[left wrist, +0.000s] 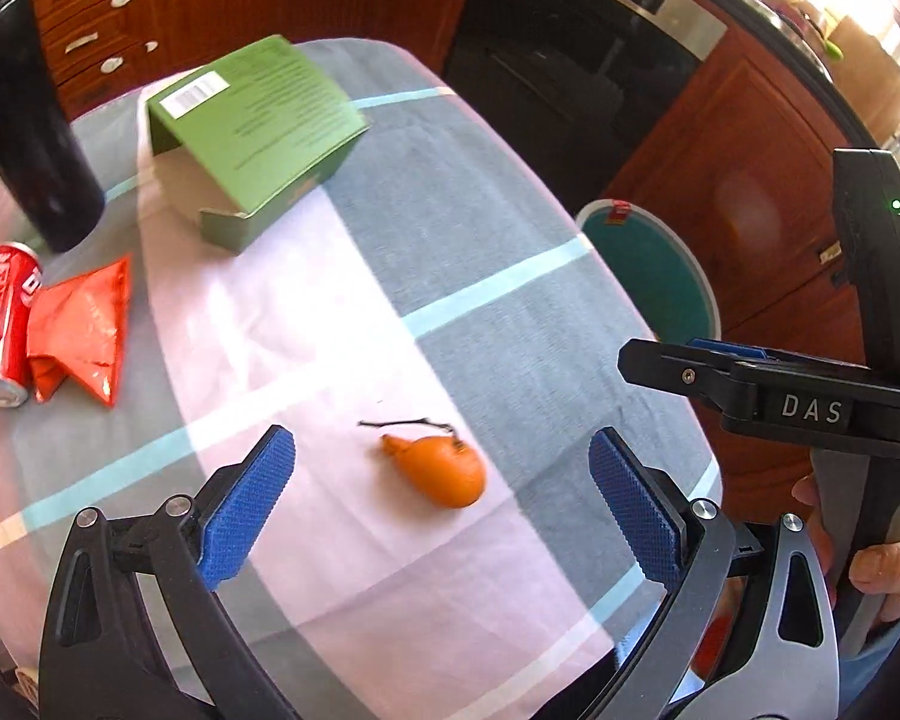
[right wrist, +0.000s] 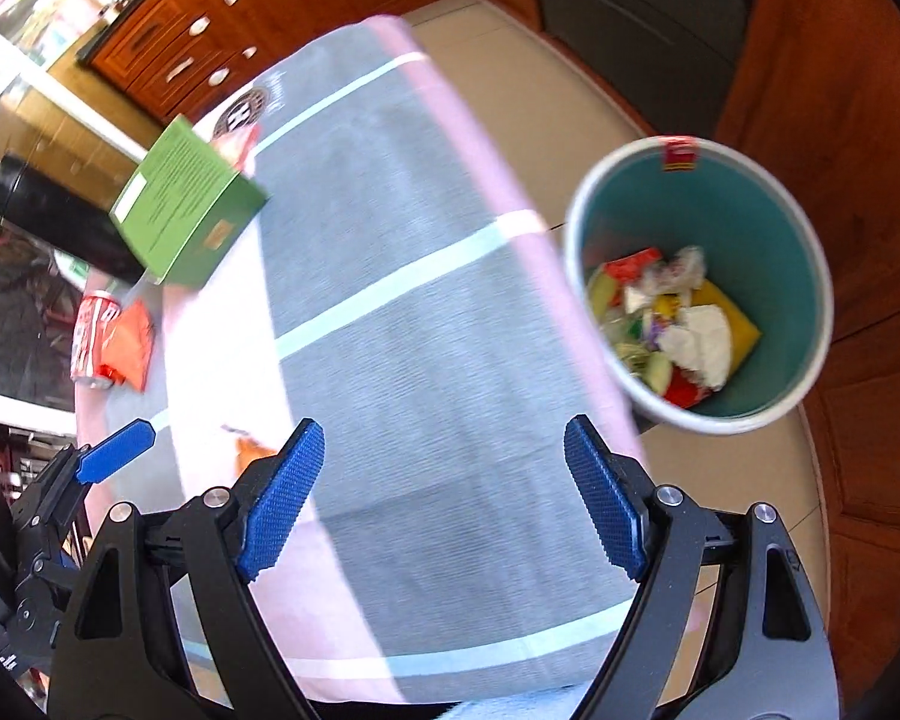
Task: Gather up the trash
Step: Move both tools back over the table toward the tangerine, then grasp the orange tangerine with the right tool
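Note:
An orange fruit piece with a dark stem (left wrist: pixel 438 468) lies on the checked tablecloth (left wrist: pixel 450 276), just ahead of and between the fingers of my open, empty left gripper (left wrist: pixel 444 474). A teal bin with a white rim (right wrist: pixel 699 282) stands on the floor beside the table and holds several pieces of trash; its rim also shows in the left wrist view (left wrist: pixel 654 270). My right gripper (right wrist: pixel 444 462) is open and empty above the table's right part, left of the bin. It also shows in the left wrist view (left wrist: pixel 690 369).
A green cardboard box (left wrist: pixel 252 132) lies open at the back. A red can (left wrist: pixel 0 324) and an orange wrapper (left wrist: pixel 84 330) lie at the left. A black bottle (left wrist: pixel 30 138) stands behind them. Wooden cabinets (left wrist: pixel 750 198) and an oven (left wrist: pixel 570 60) surround the table.

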`<act>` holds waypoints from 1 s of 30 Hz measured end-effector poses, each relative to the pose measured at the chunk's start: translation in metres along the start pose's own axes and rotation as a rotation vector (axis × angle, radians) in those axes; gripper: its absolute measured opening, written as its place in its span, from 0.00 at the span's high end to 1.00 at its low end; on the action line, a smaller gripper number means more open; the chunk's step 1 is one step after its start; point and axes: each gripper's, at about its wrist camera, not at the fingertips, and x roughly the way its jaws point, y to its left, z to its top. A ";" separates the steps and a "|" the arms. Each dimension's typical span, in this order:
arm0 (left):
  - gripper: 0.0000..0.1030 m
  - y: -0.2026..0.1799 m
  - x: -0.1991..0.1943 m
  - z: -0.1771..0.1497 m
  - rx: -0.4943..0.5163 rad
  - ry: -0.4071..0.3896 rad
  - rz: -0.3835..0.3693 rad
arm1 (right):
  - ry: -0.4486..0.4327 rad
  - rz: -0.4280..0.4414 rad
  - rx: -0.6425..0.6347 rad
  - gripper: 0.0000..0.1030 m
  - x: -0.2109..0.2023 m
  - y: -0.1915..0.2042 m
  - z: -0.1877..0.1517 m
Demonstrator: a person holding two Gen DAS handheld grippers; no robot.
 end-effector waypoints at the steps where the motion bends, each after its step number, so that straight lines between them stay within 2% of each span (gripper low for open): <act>1: 0.04 0.009 -0.003 -0.004 -0.015 -0.004 0.003 | 0.008 0.001 -0.016 0.24 0.003 0.010 -0.003; 8: 0.04 0.064 -0.018 -0.026 -0.105 -0.014 0.022 | 0.051 0.012 -0.105 0.24 0.024 0.070 -0.019; 15: 0.04 0.097 -0.030 -0.038 -0.135 -0.025 0.035 | 0.091 -0.006 -0.151 0.26 0.045 0.100 -0.030; 17: 0.04 0.105 -0.031 -0.041 -0.144 -0.025 0.030 | 0.099 -0.015 -0.152 0.37 0.051 0.104 -0.032; 24: 0.04 0.120 -0.033 -0.045 -0.140 -0.019 0.015 | 0.108 -0.061 -0.142 0.48 0.067 0.109 -0.033; 26: 0.04 0.124 -0.035 -0.046 -0.136 -0.020 0.015 | 0.099 -0.083 -0.156 0.68 0.068 0.114 -0.034; 28: 0.04 0.131 -0.037 -0.046 -0.138 -0.026 0.019 | 0.090 -0.096 -0.177 0.74 0.068 0.121 -0.036; 30: 0.04 0.140 -0.040 -0.045 -0.144 -0.035 0.029 | 0.081 -0.096 -0.189 0.75 0.066 0.130 -0.036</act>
